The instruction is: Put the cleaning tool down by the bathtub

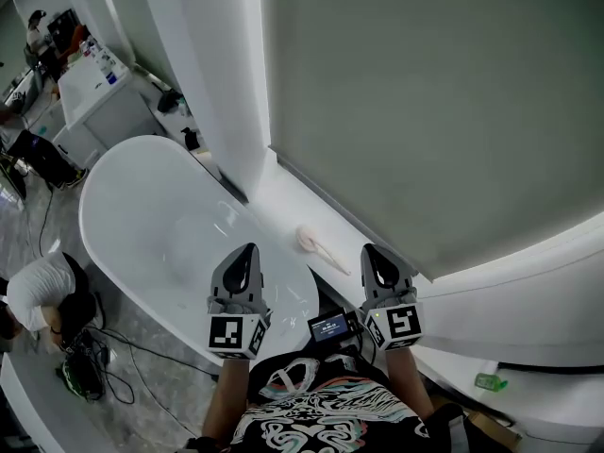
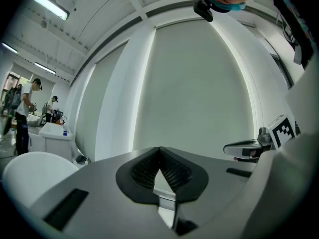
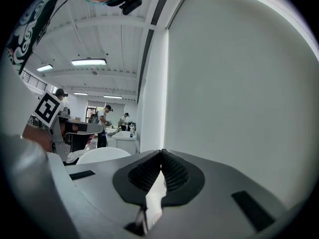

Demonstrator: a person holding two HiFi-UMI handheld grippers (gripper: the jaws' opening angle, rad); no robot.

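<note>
White ledge (image 1: 284, 204) runs beside the bathtub (image 1: 160, 243); the cleaning tool (image 1: 316, 245) lies on it, just beside the tub's rim. The left gripper (image 1: 243, 258) and right gripper (image 1: 377, 258) hover near the tub, jaws pinched together, empty. Placement looks done; withdraw without nudging the tool.

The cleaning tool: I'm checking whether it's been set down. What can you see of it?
The cleaning tool is small and pale cream, plastic-looking, with a rounded head tapering to a slim handle. It lies flat on the white ledge beside the bathtub, touched by nothing else.
</note>
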